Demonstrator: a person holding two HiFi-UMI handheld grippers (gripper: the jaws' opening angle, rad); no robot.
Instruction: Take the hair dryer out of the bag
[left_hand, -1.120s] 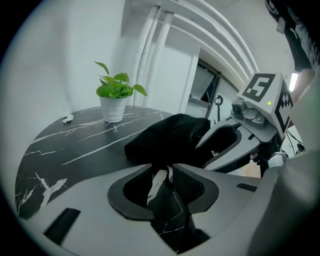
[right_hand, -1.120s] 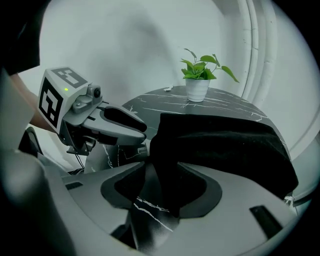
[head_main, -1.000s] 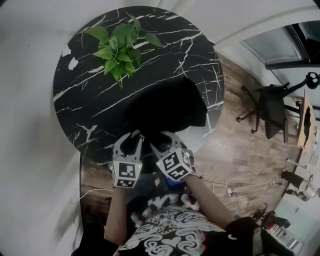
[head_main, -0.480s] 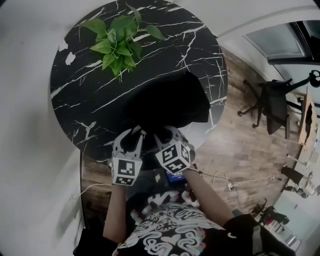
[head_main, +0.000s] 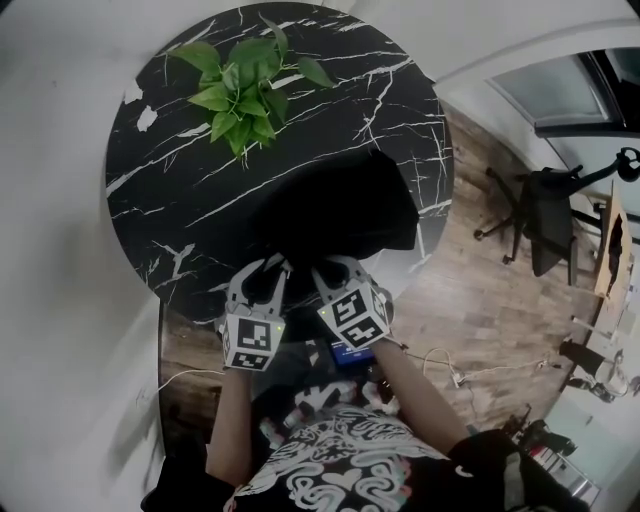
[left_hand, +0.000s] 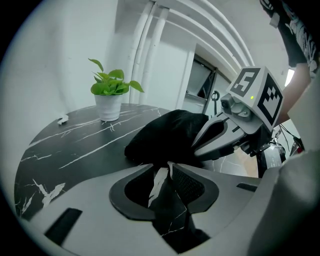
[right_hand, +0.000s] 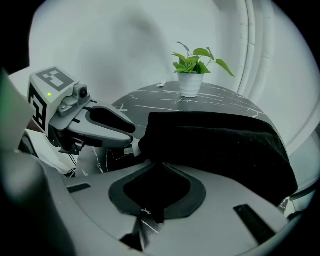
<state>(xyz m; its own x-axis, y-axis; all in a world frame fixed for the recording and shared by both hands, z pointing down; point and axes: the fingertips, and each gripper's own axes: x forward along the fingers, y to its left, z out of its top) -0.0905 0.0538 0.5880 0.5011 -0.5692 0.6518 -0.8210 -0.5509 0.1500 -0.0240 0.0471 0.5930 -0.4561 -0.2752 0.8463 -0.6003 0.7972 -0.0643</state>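
— Black marble with white veins: is that the round table (head_main: 180, 200) in the head view?
— Yes. A potted plant (head_main: 240, 90) stands at its upper left. The bag (head_main: 340, 205), a dark cloth heap, lies at the frame's centre, toward the table's lower right edge.
— And the grippers?
— They are side by side just below the bag. The left gripper (head_main: 268, 266) and the right gripper (head_main: 338, 266) both have their tips at its near edge.
— What does the left gripper view give?
— Its jaws stand nearly together at the lower centre, and the tips pinch the near hem of the bag (left_hand: 165, 132). The right gripper (left_hand: 197, 149) reaches in from the right onto the same cloth. The potted plant (left_hand: 110, 90) sits at the upper left.
— The right gripper view?
— Its jaws have just been closing and are pressed on the black cloth of the bag (right_hand: 215, 140), which fills the centre and right. The left gripper (right_hand: 134, 139) comes in from the left, its tips at the bag's edge.
— The hair dryer?
— It shows in no view; only the bag's outer cloth can be seen.
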